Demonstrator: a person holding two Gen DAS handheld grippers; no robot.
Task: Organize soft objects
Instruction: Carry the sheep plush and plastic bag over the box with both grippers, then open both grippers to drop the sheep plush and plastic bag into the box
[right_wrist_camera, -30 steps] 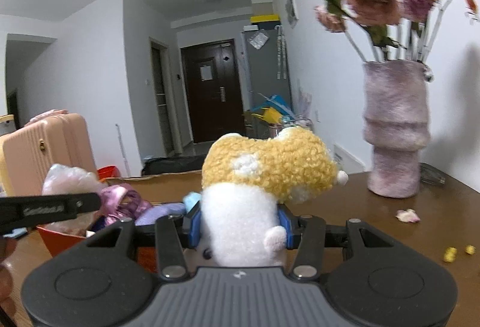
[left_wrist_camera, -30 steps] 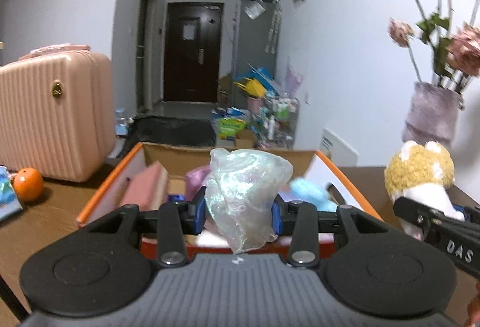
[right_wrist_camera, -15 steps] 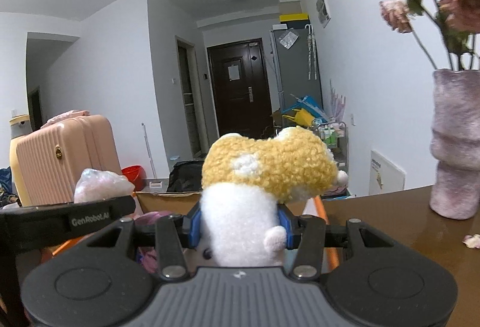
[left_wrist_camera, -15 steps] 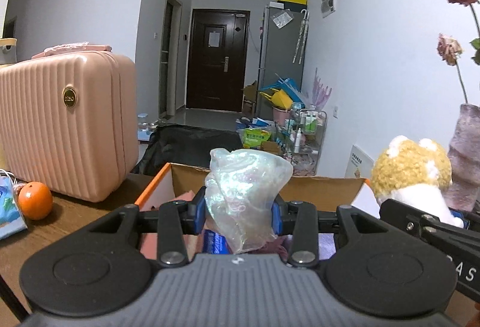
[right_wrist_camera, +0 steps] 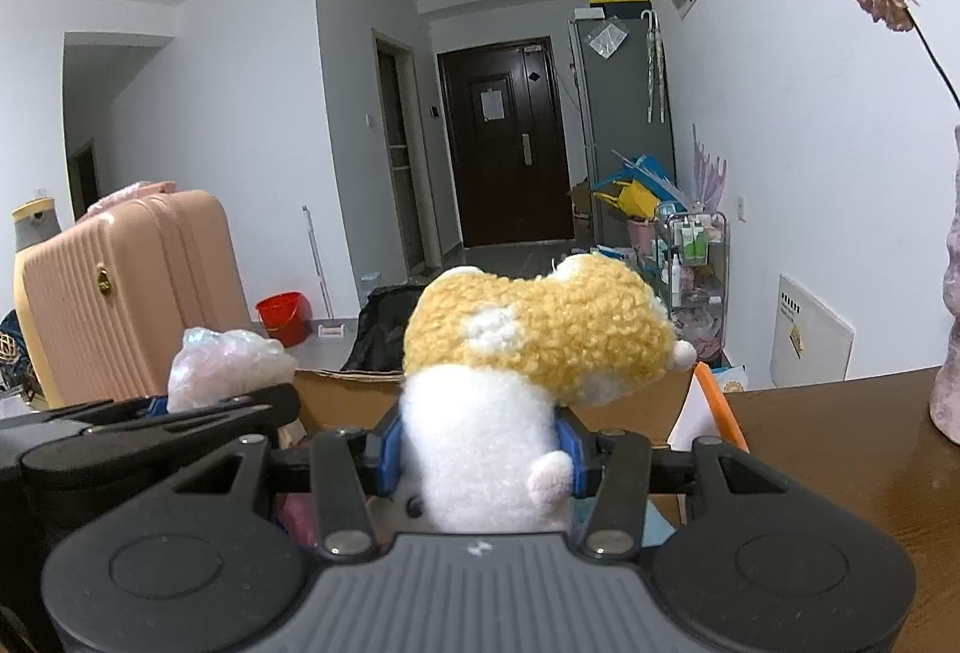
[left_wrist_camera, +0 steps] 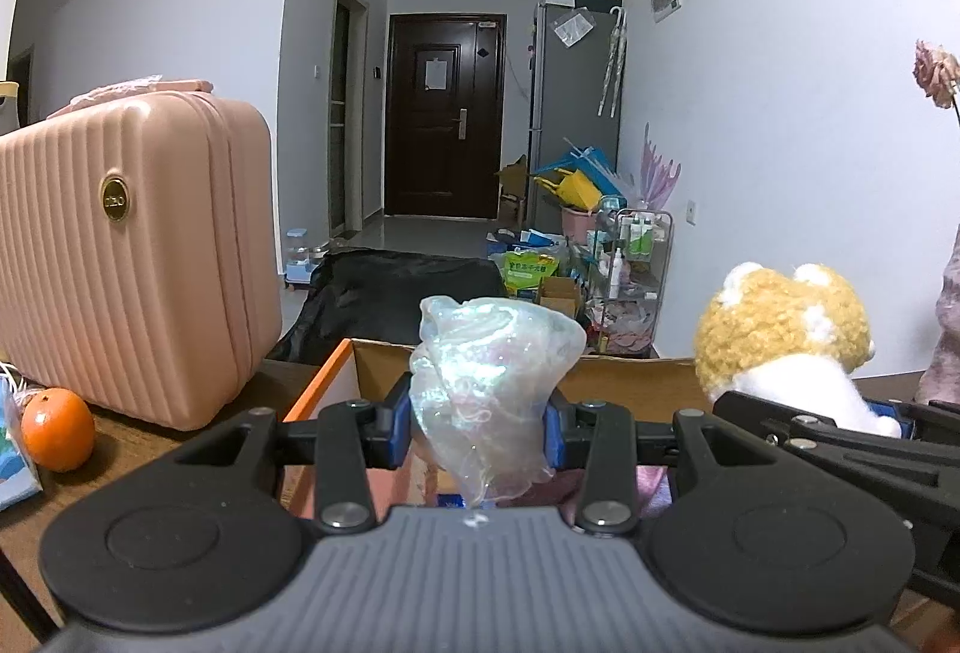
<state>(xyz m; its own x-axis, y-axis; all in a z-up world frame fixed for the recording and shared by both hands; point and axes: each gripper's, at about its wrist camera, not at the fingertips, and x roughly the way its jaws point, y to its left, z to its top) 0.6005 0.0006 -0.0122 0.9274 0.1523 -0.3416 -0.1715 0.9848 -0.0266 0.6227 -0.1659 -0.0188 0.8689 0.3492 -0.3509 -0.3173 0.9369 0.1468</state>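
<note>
Cardboard box (left_wrist_camera: pixel 480 371) interior mostly behind tools' bodies

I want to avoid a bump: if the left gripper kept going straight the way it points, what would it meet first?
Probably the far wall of the cardboard box, just beyond the left gripper and its iridescent bag. Depth is hard to judge; past that wall lies open floor.

The crumpled bag (left_wrist_camera: pixel 493 389) is clear with a pearly pink-green sheen. The plush toy (right_wrist_camera: pixel 528 353) is curly mustard yellow over white. The suitcase (left_wrist_camera: pixel 120 257) is pale pink and ribbed; at its seven o'clock lies an orange (left_wrist_camera: pixel 58 430). The box (left_wrist_camera: pixel 321 383) has orange edges; the tabletop (right_wrist_camera: pixel 840 461) is dark brown.
</note>
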